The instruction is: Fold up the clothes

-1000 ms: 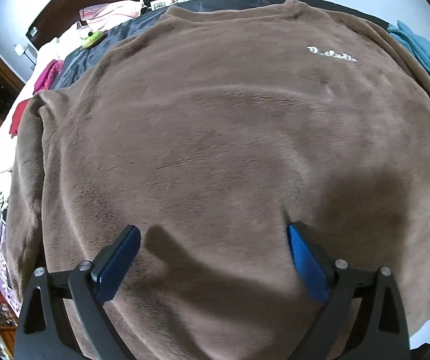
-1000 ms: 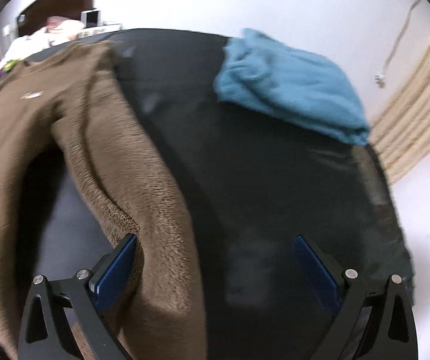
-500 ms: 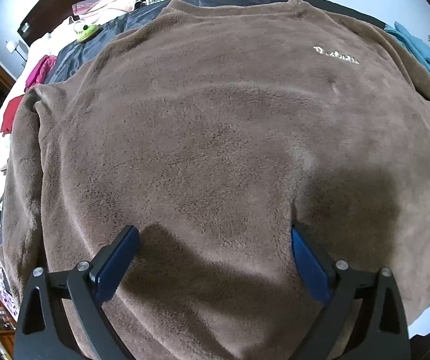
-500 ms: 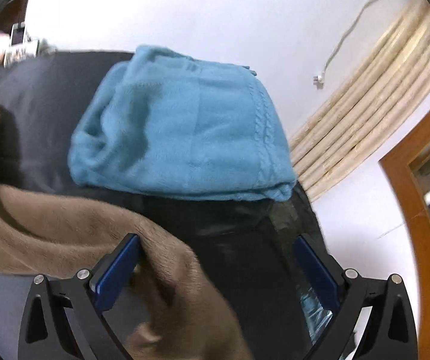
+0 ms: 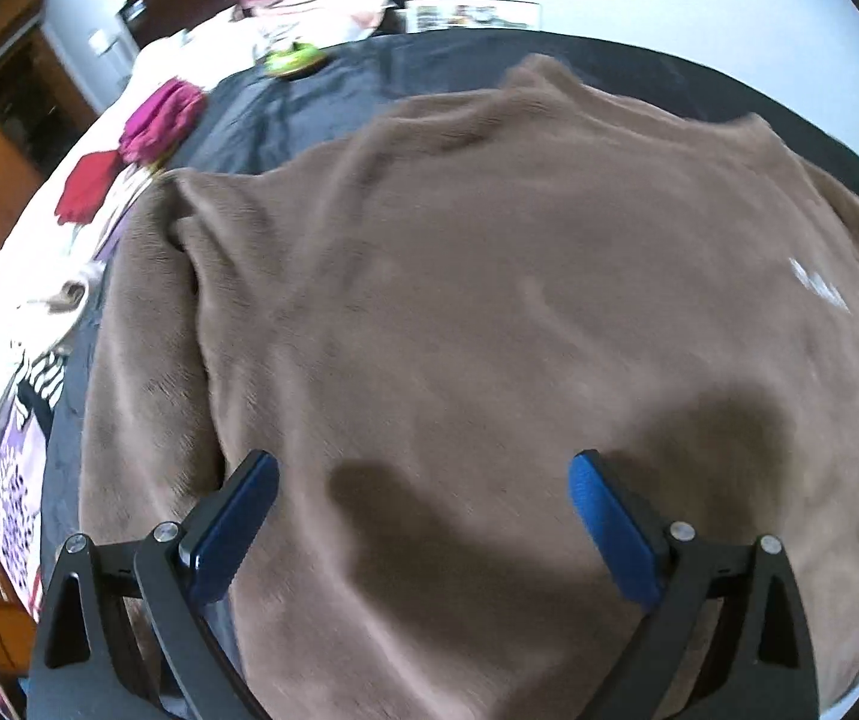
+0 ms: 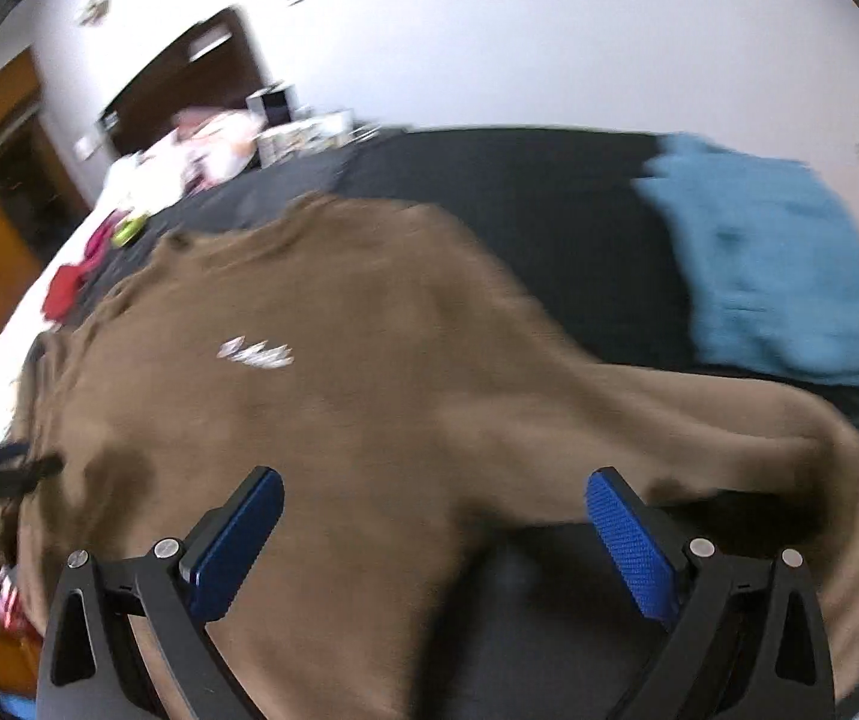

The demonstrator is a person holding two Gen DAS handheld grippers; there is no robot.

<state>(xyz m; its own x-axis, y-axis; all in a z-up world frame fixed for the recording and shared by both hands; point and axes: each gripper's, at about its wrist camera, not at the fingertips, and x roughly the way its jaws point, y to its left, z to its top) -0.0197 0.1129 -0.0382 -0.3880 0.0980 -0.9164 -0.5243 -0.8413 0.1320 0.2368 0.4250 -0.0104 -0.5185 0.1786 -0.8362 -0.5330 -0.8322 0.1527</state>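
Left wrist view: left gripper [image 5: 423, 516] fingers spread wide, holding nothing, above brown fleece sweatshirt [image 5: 489, 312] spread flat on dark bed cover [image 5: 369, 78].
Right wrist view: right gripper [image 6: 432, 531] fingers wide apart, empty, over sweatshirt sleeve [image 6: 729, 420]; folded blue fleece garment [image 6: 777, 264] beyond sleeve.

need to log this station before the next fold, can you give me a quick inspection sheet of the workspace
surface: bed with a dark cover.
job's things: brown sweater spread flat, logo up, one sleeve trailing to the side; blue garment folded beyond it.
clutter: pink cloth, red cloth, green item at the far end.
grippers: left gripper open over the sweater; right gripper open, empty.
cables: nothing seen.
surroundings: white wall, dark headboard.
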